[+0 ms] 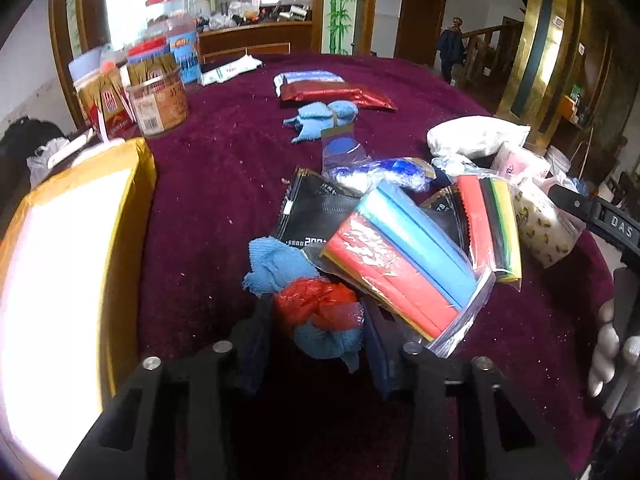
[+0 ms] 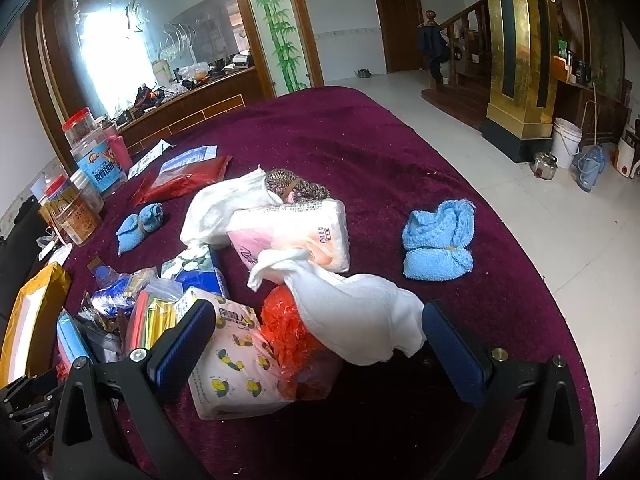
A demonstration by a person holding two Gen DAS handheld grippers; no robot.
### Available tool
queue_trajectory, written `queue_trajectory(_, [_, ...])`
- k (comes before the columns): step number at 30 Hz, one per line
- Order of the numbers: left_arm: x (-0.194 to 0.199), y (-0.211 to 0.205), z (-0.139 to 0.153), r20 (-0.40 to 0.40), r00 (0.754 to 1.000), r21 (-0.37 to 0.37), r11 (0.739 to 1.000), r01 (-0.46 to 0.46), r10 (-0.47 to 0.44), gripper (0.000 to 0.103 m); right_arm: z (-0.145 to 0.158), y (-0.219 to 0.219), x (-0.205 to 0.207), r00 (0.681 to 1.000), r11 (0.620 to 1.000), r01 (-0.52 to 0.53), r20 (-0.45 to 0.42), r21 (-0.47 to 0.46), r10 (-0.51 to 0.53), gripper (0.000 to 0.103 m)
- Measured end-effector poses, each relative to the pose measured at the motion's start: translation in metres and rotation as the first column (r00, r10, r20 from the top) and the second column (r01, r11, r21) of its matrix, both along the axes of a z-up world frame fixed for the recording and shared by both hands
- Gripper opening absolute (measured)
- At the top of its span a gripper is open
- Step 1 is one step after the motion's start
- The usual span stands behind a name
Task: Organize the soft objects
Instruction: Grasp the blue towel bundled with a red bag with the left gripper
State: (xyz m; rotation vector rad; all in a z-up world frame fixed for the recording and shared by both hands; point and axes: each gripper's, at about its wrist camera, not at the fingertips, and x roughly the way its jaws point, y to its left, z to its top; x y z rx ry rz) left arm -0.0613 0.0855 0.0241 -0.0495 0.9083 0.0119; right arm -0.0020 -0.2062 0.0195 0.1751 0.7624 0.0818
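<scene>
My left gripper [image 1: 316, 320] is shut on a blue cloth bundle wrapped in red plastic [image 1: 320, 316], low over the purple tablecloth [image 1: 208, 184]. A bag of coloured sponges [image 1: 400, 256] lies just right of it. My right gripper [image 2: 320, 328] is open, its fingers astride a white cloth [image 2: 356, 312], a red plastic bag [image 2: 292, 340] and a lemon-print tissue pack [image 2: 232, 360]. A pink tissue pack [image 2: 296, 236] lies beyond. A tied blue towel [image 2: 438, 240] lies to the right, a smaller one [image 2: 140, 226] to the left.
Snack jars [image 1: 160, 96] stand at the back left. A yellow box [image 1: 60, 280] sits at the left edge. Red foil packs [image 1: 340, 94], a blue towel roll [image 1: 324, 120] and a white bag [image 1: 472, 136] lie further back. The table edge curves on the right [image 2: 540, 280].
</scene>
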Motion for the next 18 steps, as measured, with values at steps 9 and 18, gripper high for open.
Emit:
queue_trajectory(9, [-0.022,-0.004,0.027,0.092,0.996,0.126,0.992,-0.01,-0.001,0.042,-0.004,0.005,0.004,1.0,1.0,-0.002,-0.022,-0.024,0.002,0.103])
queue_trajectory(18, [-0.044,0.008,0.038,0.125,0.992,0.098,0.995,-0.016,0.003,0.042,-0.008,0.011,0.006,0.999,0.998,0.015,-0.039,-0.063,-0.018,0.103])
